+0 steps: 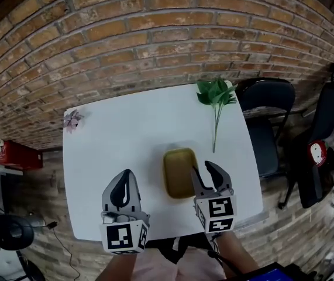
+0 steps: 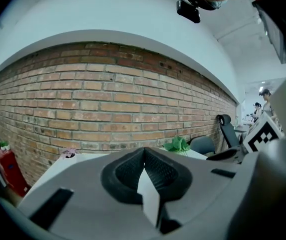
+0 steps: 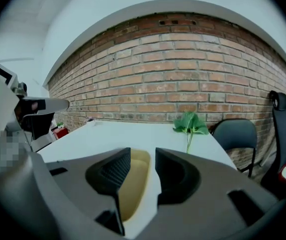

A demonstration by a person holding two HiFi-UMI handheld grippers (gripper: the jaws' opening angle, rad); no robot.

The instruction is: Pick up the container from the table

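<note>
Brick wall (image 1: 155, 34) fills the upper frame; white tabletop (image 1: 126, 127) sits centre; olive container (image 1: 179, 172) lies on it, lower centre; right gripper (image 1: 204, 167), fingers wide and empty, hovers by the container's right edge; left gripper (image 1: 126, 173), lower left, fingers pressed together on nothing; green sprig (image 1: 216, 92) upper right

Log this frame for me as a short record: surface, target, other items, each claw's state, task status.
surface: white table
target: yellow container, lying on the table, looks empty
other items: green sprig at far right edge; pink flower at far left corner
left claw: shut, nothing in it
right claw: open, container's right rim seen in its gap, not gripped
task status: container not yet lifted
</note>
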